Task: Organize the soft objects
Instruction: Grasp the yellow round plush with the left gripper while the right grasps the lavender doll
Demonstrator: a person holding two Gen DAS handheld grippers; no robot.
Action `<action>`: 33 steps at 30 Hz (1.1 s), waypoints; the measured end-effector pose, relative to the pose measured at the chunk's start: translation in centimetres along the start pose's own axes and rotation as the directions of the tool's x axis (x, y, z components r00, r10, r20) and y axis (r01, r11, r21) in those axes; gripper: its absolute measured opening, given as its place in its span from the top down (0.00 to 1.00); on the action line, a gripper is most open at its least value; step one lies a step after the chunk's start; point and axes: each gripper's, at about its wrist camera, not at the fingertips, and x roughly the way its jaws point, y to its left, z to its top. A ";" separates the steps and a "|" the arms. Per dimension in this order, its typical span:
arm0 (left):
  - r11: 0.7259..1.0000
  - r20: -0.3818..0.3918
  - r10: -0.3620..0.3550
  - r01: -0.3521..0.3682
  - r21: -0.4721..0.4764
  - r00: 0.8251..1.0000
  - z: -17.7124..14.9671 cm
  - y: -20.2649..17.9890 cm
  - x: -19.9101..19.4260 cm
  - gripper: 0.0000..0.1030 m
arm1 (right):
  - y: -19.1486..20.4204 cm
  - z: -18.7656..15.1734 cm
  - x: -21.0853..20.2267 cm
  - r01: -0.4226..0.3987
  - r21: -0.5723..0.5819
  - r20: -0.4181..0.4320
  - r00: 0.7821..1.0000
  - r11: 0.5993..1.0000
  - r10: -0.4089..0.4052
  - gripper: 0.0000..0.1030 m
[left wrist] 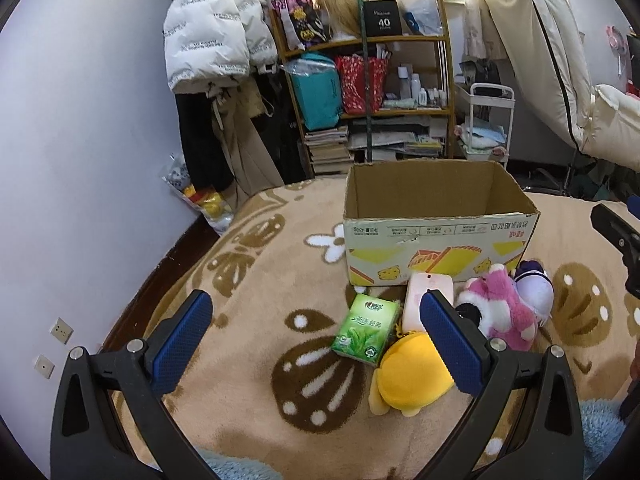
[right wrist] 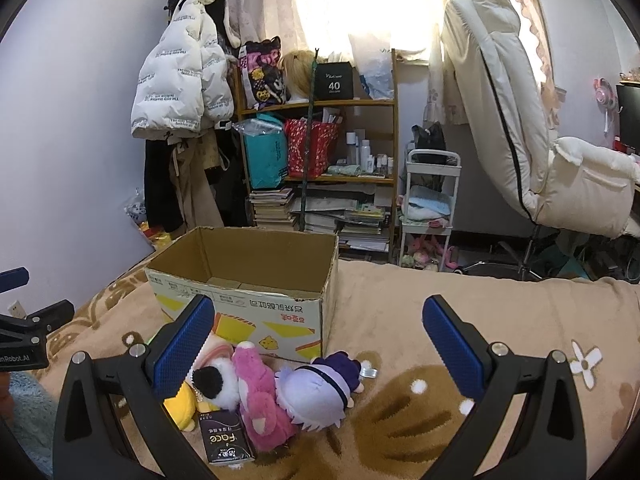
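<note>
An open, empty cardboard box (left wrist: pixel 436 236) (right wrist: pixel 244 300) stands on a tan blanket (left wrist: pixel 256 280). In front of it lie a yellow plush (left wrist: pixel 408 376), a green tissue pack (left wrist: pixel 366 330), a pale pink pouch (left wrist: pixel 416 300), a pink plush (left wrist: pixel 504 312) (right wrist: pixel 260 396) and a purple-white plush (left wrist: pixel 534 286) (right wrist: pixel 320 392). A black tissue pack (right wrist: pixel 224 436) lies nearest in the right wrist view. My left gripper (left wrist: pixel 316 340) is open above the blanket, its right finger over the yellow plush. My right gripper (right wrist: pixel 316 344) is open above the plush pile.
A wooden shelf (left wrist: pixel 368 80) with bags, bottles and stacked books stands behind the bed. A white puffer jacket (left wrist: pixel 212 28) hangs to its left. A white cart (right wrist: pixel 428 208) and a cream reclining chair (right wrist: pixel 532 128) are at the right. The wall (left wrist: pixel 80 120) borders the bed's left side.
</note>
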 end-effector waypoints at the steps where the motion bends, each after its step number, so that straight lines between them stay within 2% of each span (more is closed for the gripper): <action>1: 1.000 -0.009 -0.004 0.004 0.001 1.000 0.2 -0.1 0.3 0.01 | 0.0 0.0 0.3 0.001 -0.003 -0.006 1.000 1.000 -0.001 0.00; 11: 1.000 -0.103 -0.025 0.025 0.000 0.994 0.9 -1.6 3.2 0.01 | -0.6 -0.4 4.4 0.007 0.024 -0.103 0.995 1.000 -0.004 0.00; 20: 0.999 -0.208 -0.045 0.049 0.012 0.977 0.3 -3.5 6.7 0.01 | -1.6 -1.6 8.4 0.019 0.046 -0.204 0.979 0.999 -0.009 0.00; 25: 0.996 -0.279 -0.077 0.087 0.023 0.957 -0.6 -4.6 8.5 0.01 | -2.0 -2.5 10.0 0.025 0.053 -0.256 0.967 0.998 -0.011 0.00; 33: 0.987 -0.390 -0.133 0.158 0.031 0.911 -2.1 -6.0 10.7 0.01 | -3.6 -4.1 12.6 0.047 0.111 -0.352 0.936 0.993 -0.005 0.01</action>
